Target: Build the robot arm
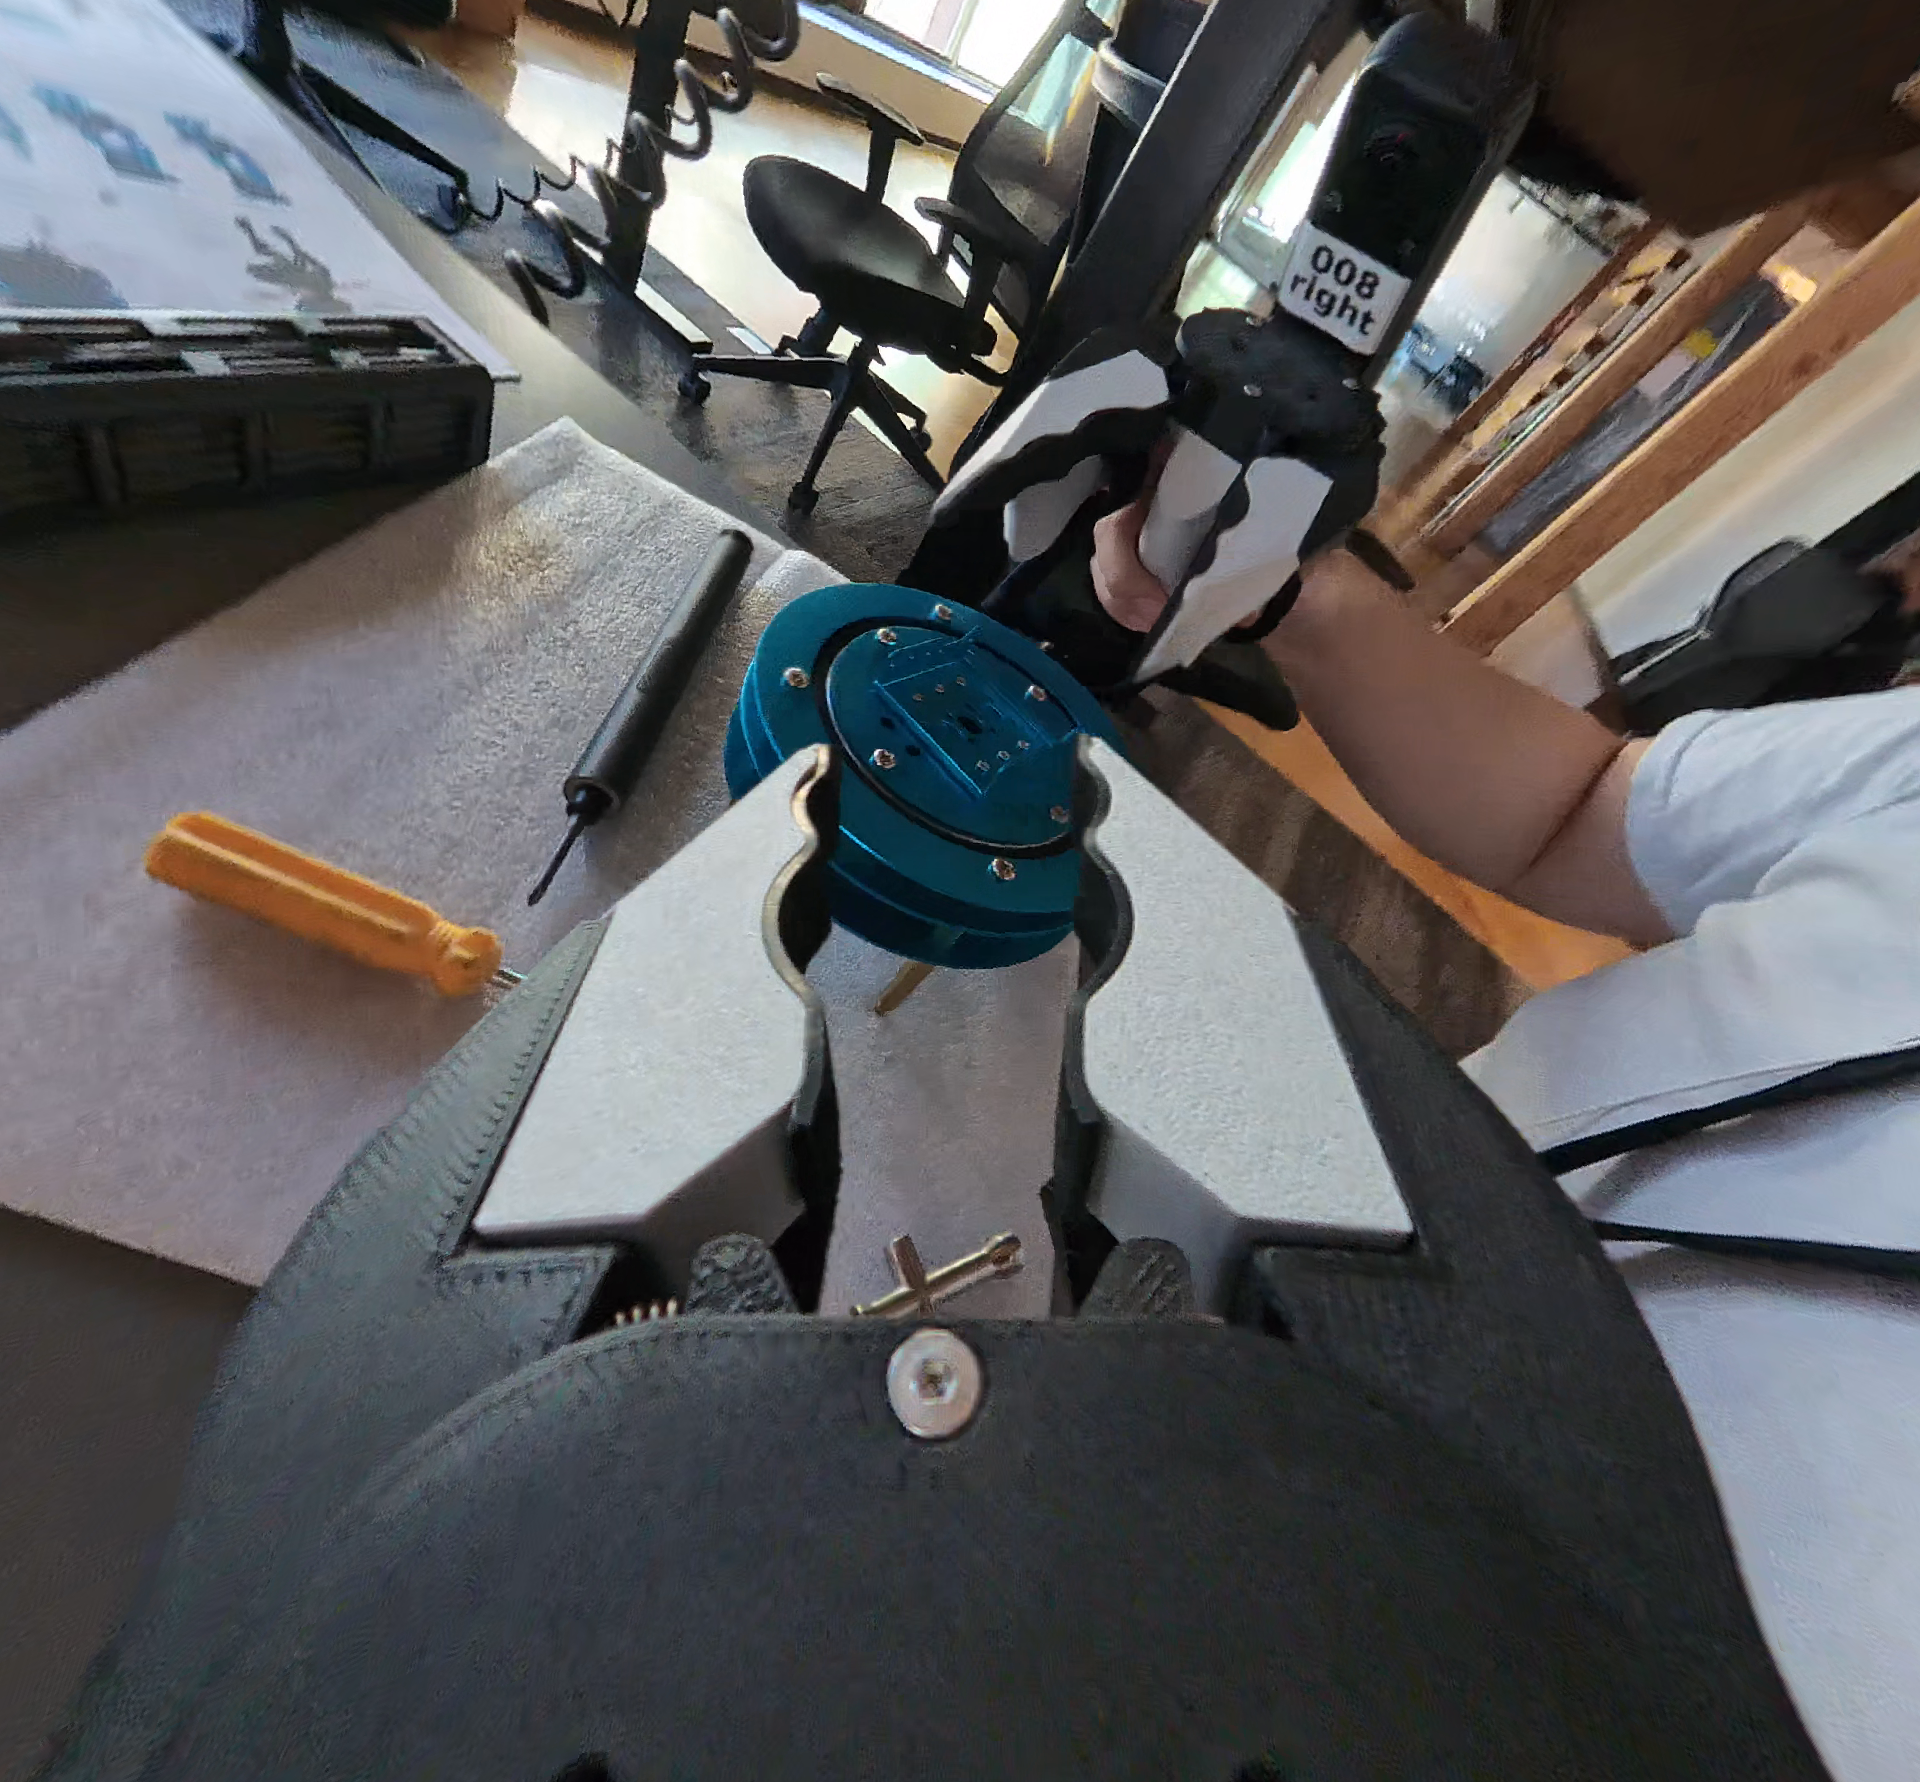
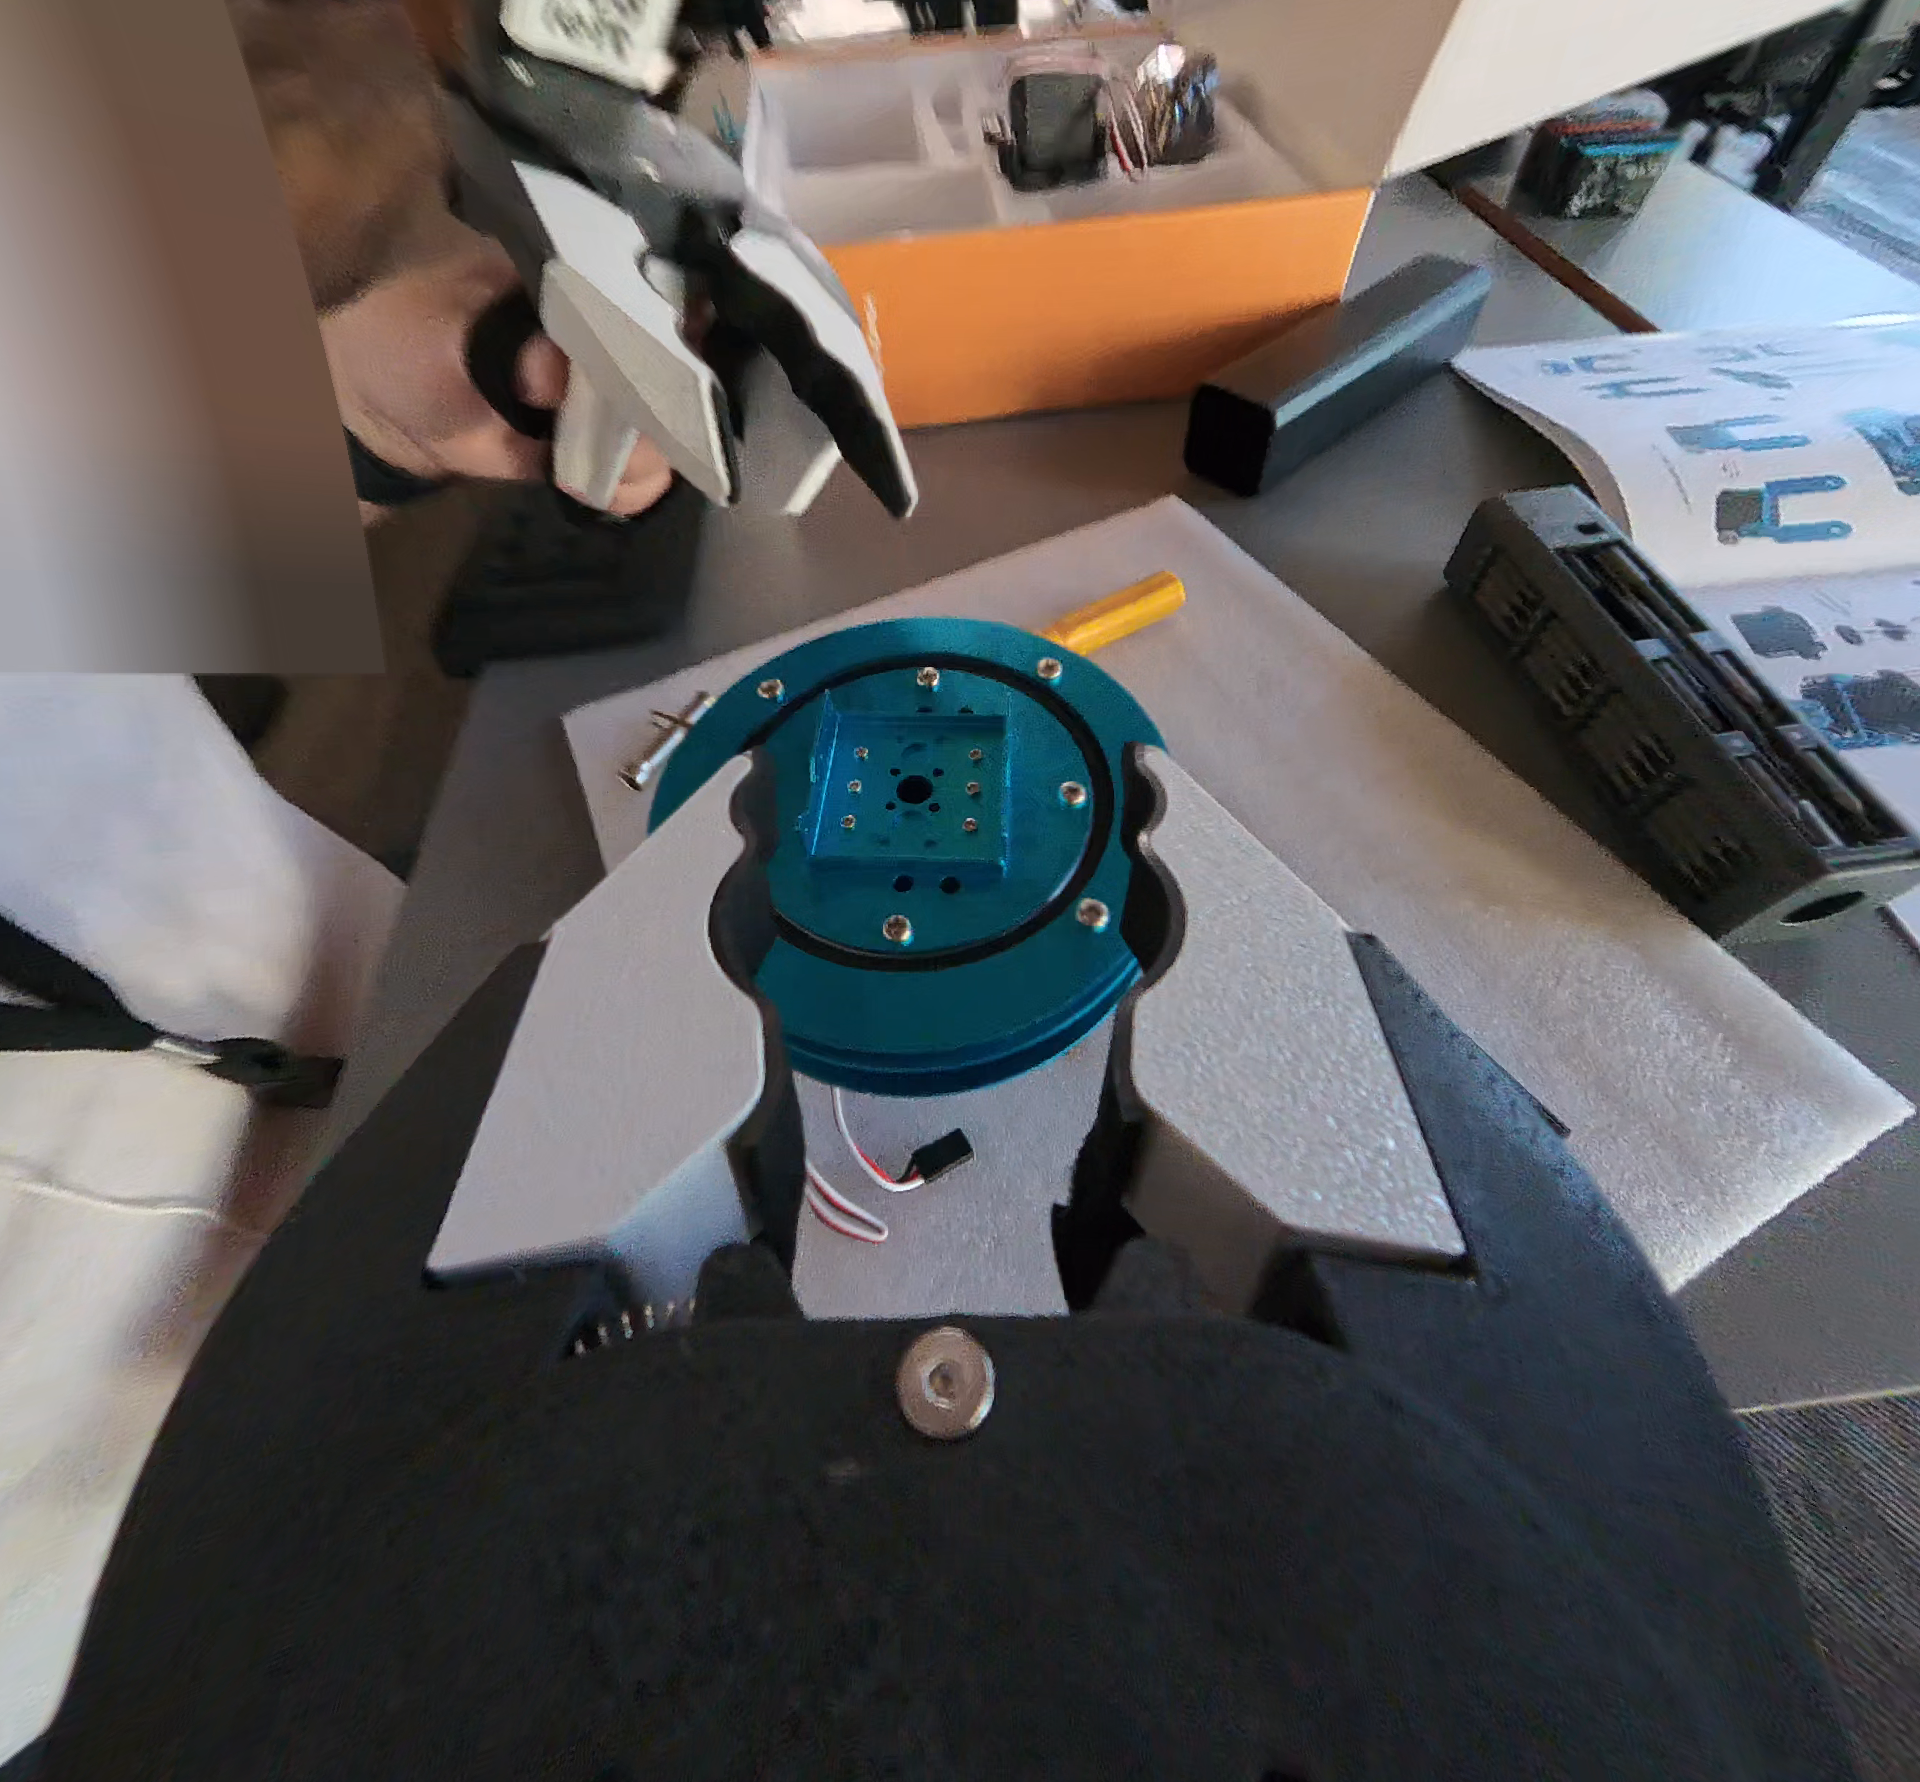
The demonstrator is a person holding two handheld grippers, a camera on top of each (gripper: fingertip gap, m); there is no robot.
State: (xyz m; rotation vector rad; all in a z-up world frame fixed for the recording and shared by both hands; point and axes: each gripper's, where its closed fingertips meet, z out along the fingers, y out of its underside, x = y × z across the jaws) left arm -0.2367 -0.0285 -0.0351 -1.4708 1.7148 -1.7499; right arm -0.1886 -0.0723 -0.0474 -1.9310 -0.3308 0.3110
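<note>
- What is seen in the left wrist view?
- The left gripper (image 1: 951,750) is held apart, clamped on nothing. The blue disc assembly (image 1: 925,693) is seen just ahead of its tips, on the foam pad (image 1: 312,745). An orange screwdriver (image 1: 312,901) lies leftward, untouched.
- And the right wrist view?
- The right gripper (image 2: 940,761) is also spread. The disc is framed between its tips, and contact cannot be told.

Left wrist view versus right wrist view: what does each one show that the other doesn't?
Only the left wrist view shows the black driver and an office chair behind the table. Only the right wrist view shows the orange box, a grey case and the white-red cable. Both show the blue disc, the foam sheet, the yellow-handled screwdriver and the black bit tray.
</note>
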